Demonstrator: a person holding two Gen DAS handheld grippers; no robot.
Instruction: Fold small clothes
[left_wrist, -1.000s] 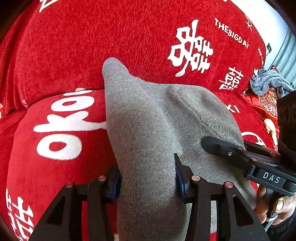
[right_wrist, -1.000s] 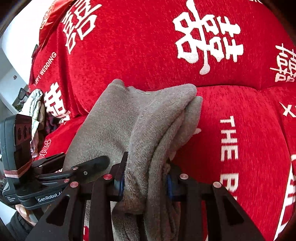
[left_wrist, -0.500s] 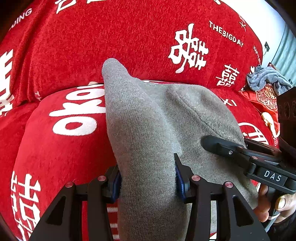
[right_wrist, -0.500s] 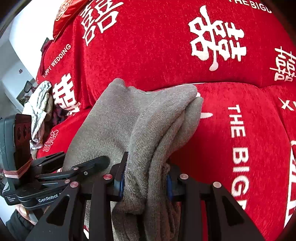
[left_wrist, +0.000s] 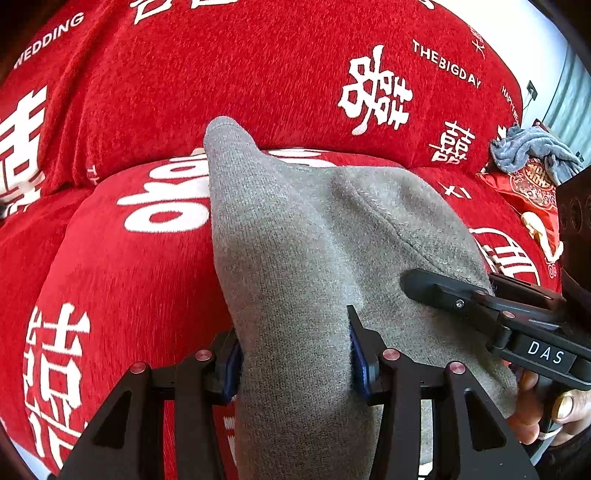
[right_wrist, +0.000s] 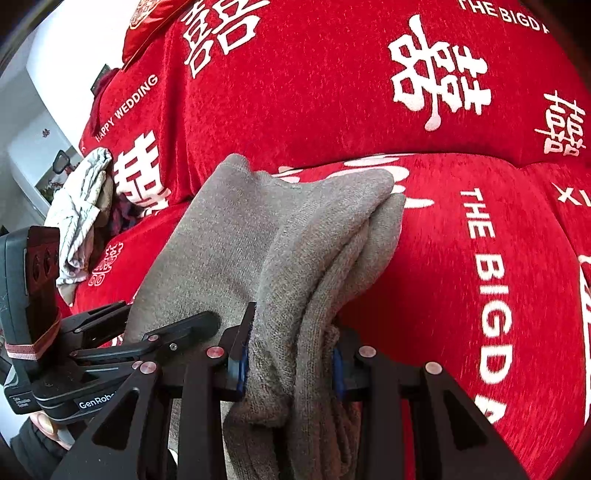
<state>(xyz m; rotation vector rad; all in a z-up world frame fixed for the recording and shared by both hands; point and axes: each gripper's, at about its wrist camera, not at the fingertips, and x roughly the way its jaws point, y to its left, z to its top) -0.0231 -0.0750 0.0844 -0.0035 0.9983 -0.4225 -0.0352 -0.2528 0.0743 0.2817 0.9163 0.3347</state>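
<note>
A grey knitted garment (left_wrist: 295, 251) hangs folded in thick layers above a red sofa cover. My left gripper (left_wrist: 293, 354) is shut on one bunched end of it, with cloth filling the gap between the blue pads. My right gripper (right_wrist: 290, 360) is shut on the other end, where several layers of the grey garment (right_wrist: 314, 236) stack between its pads. In the left wrist view the right gripper (left_wrist: 491, 306) shows at the right, held by a hand (left_wrist: 546, 413). In the right wrist view the left gripper (right_wrist: 147, 332) sits at the lower left, close beside the right one.
The sofa cover (left_wrist: 258, 74) is red with white characters and lettering, over a seat cushion (right_wrist: 480, 258) and a backrest. A blue-grey cloth (left_wrist: 532, 151) lies on a red cushion at the far right. A pale crumpled cloth (right_wrist: 81, 206) lies at the sofa's left end.
Both grippers have carried the grey garment sideways along the sofa; the printed lettering has slid across both views. The grips and the garment's shape look the same.
</note>
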